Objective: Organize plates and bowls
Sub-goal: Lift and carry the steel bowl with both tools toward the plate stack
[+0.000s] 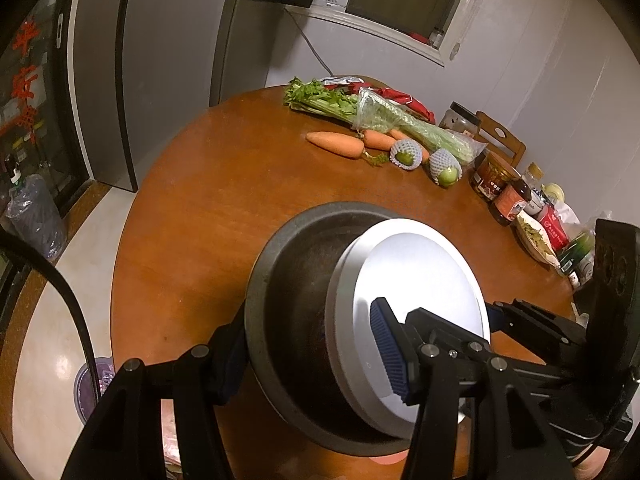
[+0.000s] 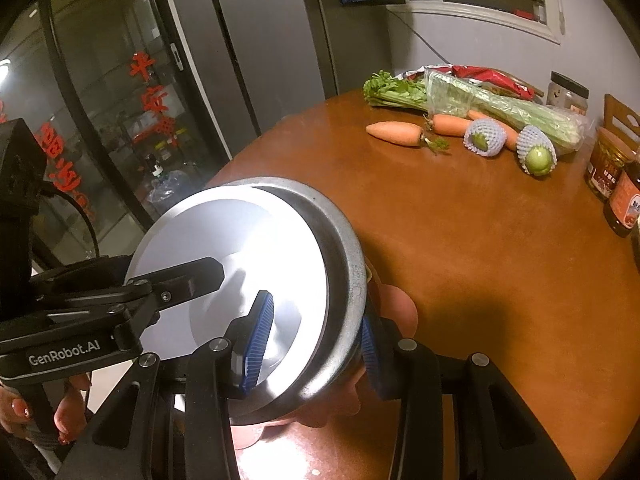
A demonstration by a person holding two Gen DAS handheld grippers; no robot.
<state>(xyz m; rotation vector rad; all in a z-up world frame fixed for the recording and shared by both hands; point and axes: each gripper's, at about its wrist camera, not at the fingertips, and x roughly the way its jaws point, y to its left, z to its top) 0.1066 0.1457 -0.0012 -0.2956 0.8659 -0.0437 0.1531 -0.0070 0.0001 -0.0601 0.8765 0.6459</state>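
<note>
The big round grey metal bowl [image 1: 292, 312] is tipped up over the near edge of the round brown wooden table [image 1: 224, 200], and the flat round white plate [image 1: 416, 280] leans inside the bowl; the left tool [image 1: 308, 360] is closed on the bowl's rim, one blue pad outside the bowl and one on the plate. The right tool [image 2: 312, 344] is closed on the bowl's other rim; beyond the bowl lie orange carrots [image 1: 336, 144] and green celery [image 1: 360, 110].

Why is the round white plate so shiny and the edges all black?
Right wrist view: glare washes out the round white plate inside the grey metal bowl; left wrist view: it looks evenly lit. Both fisheye views darken and bend at the corners.
</note>
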